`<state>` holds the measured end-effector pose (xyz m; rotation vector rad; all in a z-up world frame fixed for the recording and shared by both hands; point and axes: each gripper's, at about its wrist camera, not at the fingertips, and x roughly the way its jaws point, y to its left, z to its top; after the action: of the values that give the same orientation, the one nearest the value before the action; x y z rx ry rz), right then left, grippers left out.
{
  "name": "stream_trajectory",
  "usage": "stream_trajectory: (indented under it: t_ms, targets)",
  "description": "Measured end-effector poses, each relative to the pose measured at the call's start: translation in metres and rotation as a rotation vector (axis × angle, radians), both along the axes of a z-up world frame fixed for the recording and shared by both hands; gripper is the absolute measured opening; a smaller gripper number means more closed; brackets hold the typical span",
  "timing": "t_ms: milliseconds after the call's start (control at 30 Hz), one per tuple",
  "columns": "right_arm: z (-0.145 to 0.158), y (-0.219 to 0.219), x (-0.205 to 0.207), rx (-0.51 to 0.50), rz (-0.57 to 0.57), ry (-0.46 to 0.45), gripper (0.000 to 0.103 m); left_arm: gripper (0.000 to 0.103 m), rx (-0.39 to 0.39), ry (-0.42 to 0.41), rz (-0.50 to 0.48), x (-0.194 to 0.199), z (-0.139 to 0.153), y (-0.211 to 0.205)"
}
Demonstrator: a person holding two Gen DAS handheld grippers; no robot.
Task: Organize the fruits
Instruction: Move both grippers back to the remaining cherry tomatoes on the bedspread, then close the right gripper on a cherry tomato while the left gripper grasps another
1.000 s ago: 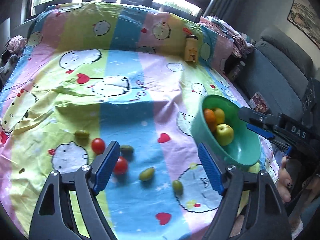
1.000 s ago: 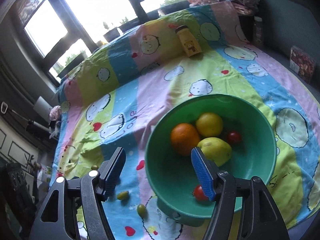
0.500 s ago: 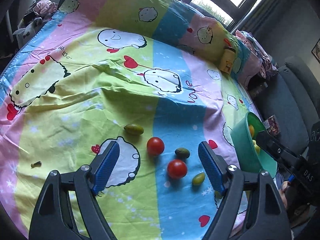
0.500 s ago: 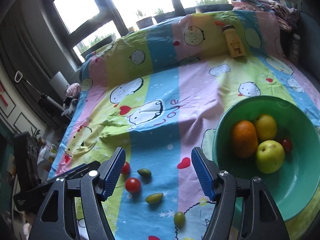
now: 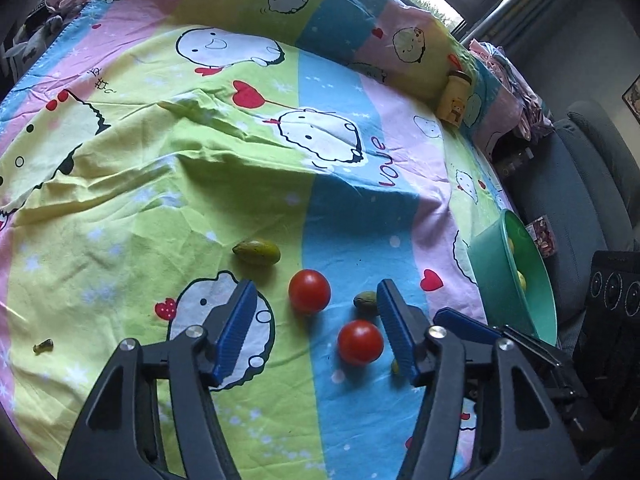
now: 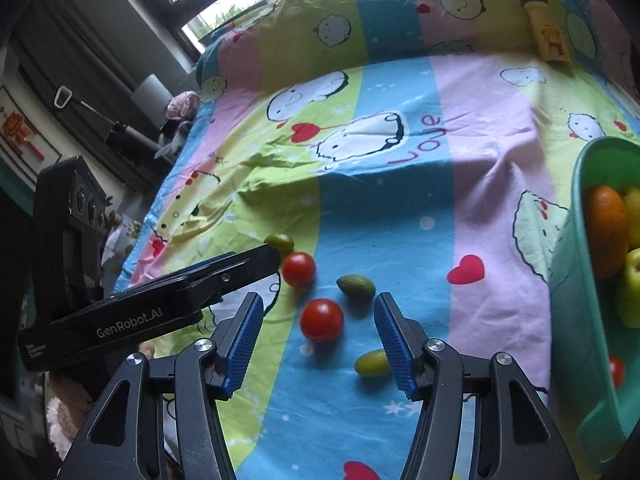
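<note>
Two red tomatoes lie on the cartoon bedsheet: a far one (image 5: 309, 290) (image 6: 299, 268) and a near one (image 5: 360, 341) (image 6: 321, 319). Small green fruits lie around them: one far left (image 5: 256, 251) (image 6: 279, 241), one dark green (image 5: 365, 301) (image 6: 355, 286), one yellow-green (image 6: 372, 363). My left gripper (image 5: 316, 330) is open and empty, low over the tomatoes. My right gripper (image 6: 317, 338) is open and empty, with the near tomato between its fingers' line. A green bowl (image 5: 490, 258) (image 6: 568, 280) at the right holds an orange (image 6: 604, 230) and yellow-green fruit.
A yellow bottle (image 5: 454, 98) (image 6: 548, 36) lies at the far side of the sheet. The left gripper's body (image 6: 160, 304) reaches in from the left in the right wrist view. A grey sofa (image 5: 580, 184) stands to the right. A small dark stem (image 5: 43, 346) lies far left.
Both grippers have swung left from the bowl and lowered toward the tomatoes. The bowl has slid to the right edge of both views. Both stay open.
</note>
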<state>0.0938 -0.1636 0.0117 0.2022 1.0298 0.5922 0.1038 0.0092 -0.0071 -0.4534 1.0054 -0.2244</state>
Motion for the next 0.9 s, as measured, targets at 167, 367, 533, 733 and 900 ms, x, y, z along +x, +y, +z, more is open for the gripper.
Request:
stream_trajectory:
  t_ms: [167, 367, 533, 733, 900]
  targets:
    - [-0.017, 0.015, 0.004, -0.046, 0.018, 0.046, 0.041, 0.050, -0.018, 0.024, -0.016, 0.009, -0.007, -0.003]
    - [-0.025, 0.024, 0.005, -0.082, 0.026, 0.055, 0.041, 0.046, -0.008, 0.053, -0.035, 0.016, -0.014, -0.010]
    - [-0.031, 0.029, 0.007, -0.097, 0.027, 0.073, 0.041, 0.046, -0.009, 0.066, -0.022, 0.018, -0.018, -0.009]
    - [-0.036, 0.035, 0.008, -0.132, 0.031, 0.070, 0.035, 0.041, 0.009, 0.072, -0.025, 0.019, -0.024, -0.016]
    - [-0.037, 0.033, 0.008, -0.122, 0.026, 0.072, 0.034, 0.032, 0.017, 0.074, -0.018, 0.021, -0.027, -0.018]
